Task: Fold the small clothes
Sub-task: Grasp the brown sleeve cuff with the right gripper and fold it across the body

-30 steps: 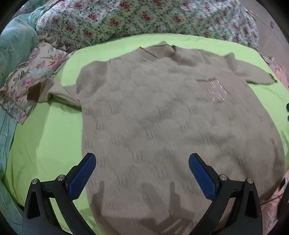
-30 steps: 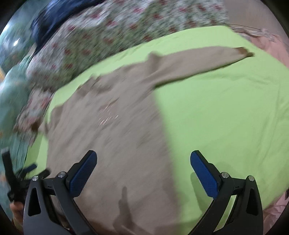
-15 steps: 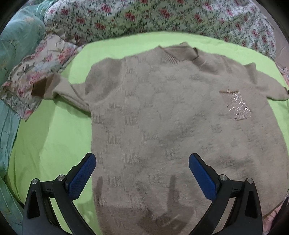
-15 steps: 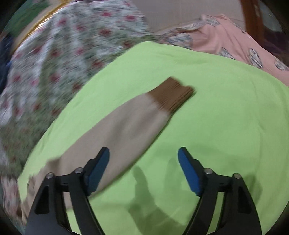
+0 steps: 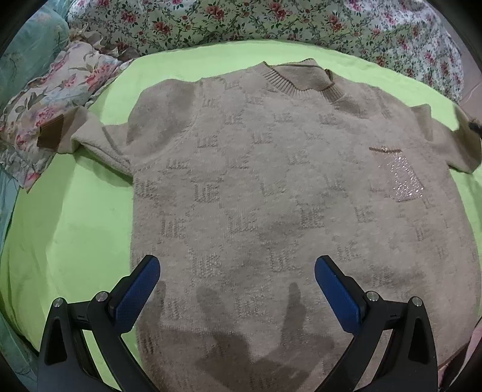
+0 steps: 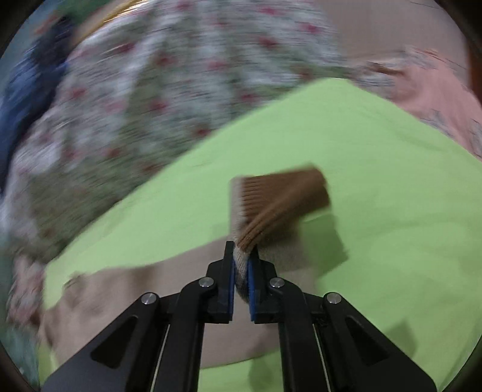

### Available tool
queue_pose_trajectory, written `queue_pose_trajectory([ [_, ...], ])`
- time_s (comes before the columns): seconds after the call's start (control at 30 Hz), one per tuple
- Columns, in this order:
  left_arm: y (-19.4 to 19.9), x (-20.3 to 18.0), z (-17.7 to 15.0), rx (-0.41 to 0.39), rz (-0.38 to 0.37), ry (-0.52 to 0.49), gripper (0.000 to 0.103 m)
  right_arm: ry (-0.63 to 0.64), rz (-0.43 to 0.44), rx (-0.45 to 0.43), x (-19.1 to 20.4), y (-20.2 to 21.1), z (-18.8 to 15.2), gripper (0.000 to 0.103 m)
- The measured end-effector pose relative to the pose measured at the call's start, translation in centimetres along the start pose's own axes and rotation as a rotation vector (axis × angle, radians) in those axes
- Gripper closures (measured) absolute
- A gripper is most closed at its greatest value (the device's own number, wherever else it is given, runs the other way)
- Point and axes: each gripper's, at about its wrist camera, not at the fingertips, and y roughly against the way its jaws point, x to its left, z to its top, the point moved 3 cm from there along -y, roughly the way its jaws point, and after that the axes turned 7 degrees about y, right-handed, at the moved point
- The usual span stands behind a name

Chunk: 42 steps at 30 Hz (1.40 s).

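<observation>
A beige knit sweater [image 5: 271, 187] with a sparkly chest patch [image 5: 403, 178] lies flat, front up, on a green sheet [image 5: 69, 229]. Its left sleeve with a brown cuff [image 5: 51, 134] reaches onto floral fabric. My left gripper [image 5: 236, 280] is open and empty, hovering over the sweater's lower part. My right gripper [image 6: 241, 259] is shut on the right sleeve near its brown cuff [image 6: 283, 202] and holds it lifted off the sheet; the sleeve [image 6: 168, 289] trails back to the lower left. The right wrist view is blurred.
A floral quilt [image 5: 271, 21] lies along the far side of the sheet, and a floral pillow [image 5: 45, 102] at the left. Pink fabric [image 6: 436, 96] lies beyond the sheet's right side. A teal cover [image 5: 18, 60] borders the left.
My right gripper moved from over the sweater's body to the right sleeve end, shut on it near the cuff and lifted it. My left gripper stayed open over the sweater's lower part, shifting slightly left.
</observation>
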Motion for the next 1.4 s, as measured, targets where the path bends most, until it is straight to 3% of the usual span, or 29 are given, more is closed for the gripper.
queue_pose_trajectory([
  [0.13, 0.5, 1.0, -0.3, -0.019, -0.017, 0.019, 0.0, 0.049, 0.238, 0.056, 10.9, -1.6, -2.1, 0.095],
  [0.27, 0.7, 3.1, -0.9, -0.016, -0.044, 0.068, 0.0, 0.071, 0.415, 0.156, 20.6, -5.1, -6.0, 0.095],
  [0.57, 1.1, 7.5, -1.3, -0.03, -0.126, 0.154, 0.0, 0.144, 0.649, 0.354, 37.6, -11.8, -16.4, 0.095],
  [0.67, 0.7, 8.1, -0.7, -0.027, -0.164, 0.176, 0.0, 0.223, 0.614, 0.405, 40.5, -13.0, -19.1, 0.088],
  [0.73, 0.2, 8.0, 0.0, -0.017, -0.191, 0.188, 0.0, 0.209, 0.624, 0.454, 40.7, -14.1, -20.2, 0.078],
  [0.8, -0.4, 7.8, 0.8, -0.011, -0.215, 0.191, 0.0, 0.18, 0.638, 0.47, 39.9, -14.4, -20.6, 0.054],
  [0.83, -0.7, 7.5, 1.3, -0.013, -0.231, 0.191, 0.0, 0.17, 0.632, 0.466, 39.3, -14.3, -20.5, 0.049],
  [0.93, -2.0, 6.0, 3.4, -0.018, -0.292, 0.178, 0.0, 0.144, 0.603, 0.422, 36.9, -13.1, -19.6, 0.047],
  [1.1, -5.6, 3.7, 7.2, 0.014, -0.328, 0.155, 0.002, 0.121, 0.474, 0.337, 31.2, -9.6, -17.8, 0.047],
  [1.17, -6.7, 3.1, 8.4, 0.015, -0.335, 0.158, 0.011, 0.117, 0.423, 0.306, 28.6, -7.9, -17.3, 0.046],
  [1.23, -7.0, 2.9, 9.0, 0.003, -0.345, 0.156, 0.034, 0.119, 0.376, 0.282, 26.4, -6.6, -17.2, 0.045],
  [1.3, -7.2, 2.7, 9.6, -0.012, -0.364, 0.141, 0.049, 0.106, 0.318, 0.249, 23.5, -5.0, -17.1, 0.045],
  [1.37, -6.6, 2.0, 9.8, -0.034, -0.382, 0.111, 0.072, 0.08, 0.266, 0.228, 21.0, -4.0, -17.1, 0.044],
  [1.4, -6.2, 1.6, 10.1, -0.045, -0.389, 0.093, 0.09, 0.07, 0.248, 0.222, 20.2, -3.7, -17.0, 0.044],
])
